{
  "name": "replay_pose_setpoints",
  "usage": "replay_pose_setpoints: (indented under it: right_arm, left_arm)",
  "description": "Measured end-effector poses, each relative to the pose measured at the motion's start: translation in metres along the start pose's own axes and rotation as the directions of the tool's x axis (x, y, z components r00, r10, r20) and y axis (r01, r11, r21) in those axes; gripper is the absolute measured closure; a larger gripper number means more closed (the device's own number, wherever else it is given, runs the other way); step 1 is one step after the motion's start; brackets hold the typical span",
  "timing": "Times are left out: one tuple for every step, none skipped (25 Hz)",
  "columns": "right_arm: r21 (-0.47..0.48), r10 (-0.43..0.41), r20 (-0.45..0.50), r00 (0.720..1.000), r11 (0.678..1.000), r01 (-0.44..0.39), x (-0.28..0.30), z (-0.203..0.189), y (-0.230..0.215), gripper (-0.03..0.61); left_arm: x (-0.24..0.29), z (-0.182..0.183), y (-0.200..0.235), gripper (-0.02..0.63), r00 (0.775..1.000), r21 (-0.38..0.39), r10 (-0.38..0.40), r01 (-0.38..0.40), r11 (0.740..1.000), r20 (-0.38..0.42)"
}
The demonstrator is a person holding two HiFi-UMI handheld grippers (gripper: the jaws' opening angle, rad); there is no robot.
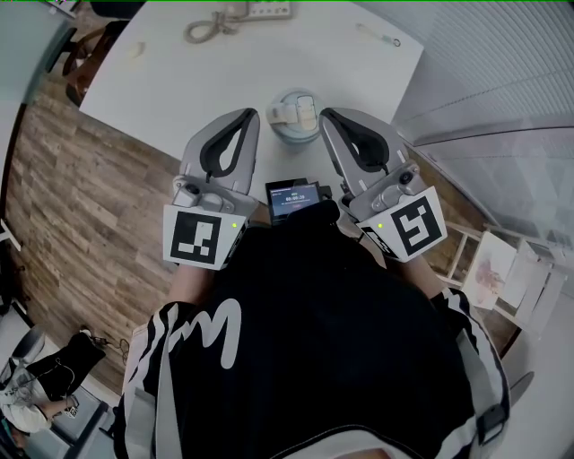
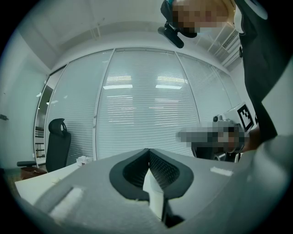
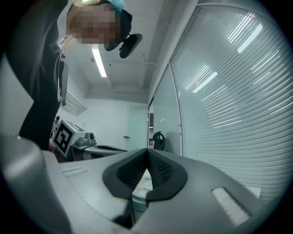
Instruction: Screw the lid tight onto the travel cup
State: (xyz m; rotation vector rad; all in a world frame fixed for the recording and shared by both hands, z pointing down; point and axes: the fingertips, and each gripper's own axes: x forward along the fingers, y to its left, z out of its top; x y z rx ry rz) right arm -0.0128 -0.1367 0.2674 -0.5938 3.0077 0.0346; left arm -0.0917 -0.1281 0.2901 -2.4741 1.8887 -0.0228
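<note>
A pale blue travel cup (image 1: 294, 123) stands upright on the white table (image 1: 179, 81), with its white lid (image 1: 293, 110) on top. My left gripper (image 1: 250, 116) lies just left of the cup, jaws shut and empty. My right gripper (image 1: 326, 116) lies just right of it, also shut on nothing. Neither touches the cup. In the left gripper view the left gripper (image 2: 147, 151) has its dark pads pressed together. The right gripper view shows the right gripper (image 3: 147, 151) likewise shut, and a bit of the cup (image 3: 139, 188) shows through the gap below its pads.
A small device with a lit screen (image 1: 291, 198) lies at the table's near edge between my hands. A power strip with a coiled cable (image 1: 235, 16) sits at the far edge. Wooden floor (image 1: 81, 206) lies left, a glass wall with blinds (image 2: 146, 114) beyond, and a black office chair (image 2: 57, 142).
</note>
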Motion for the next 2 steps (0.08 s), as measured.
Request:
replay_pose_setpoints:
  right_arm:
    - [-0.001, -0.001, 0.003, 1.000, 1.000, 0.001, 0.0002, 0.0003, -0.0004, 0.578]
    - [-0.002, -0.002, 0.005, 1.000, 1.000, 0.002, 0.0004, 0.0006, -0.0008, 0.578]
  left_arm:
    - [0.0001, -0.0017, 0.0003, 0.612, 1.000, 0.003, -0.001, 0.001, 1.000, -0.002]
    - [0.0003, -0.0035, 0.0005, 0.612, 1.000, 0.007, -0.003, 0.003, 1.000, -0.005]
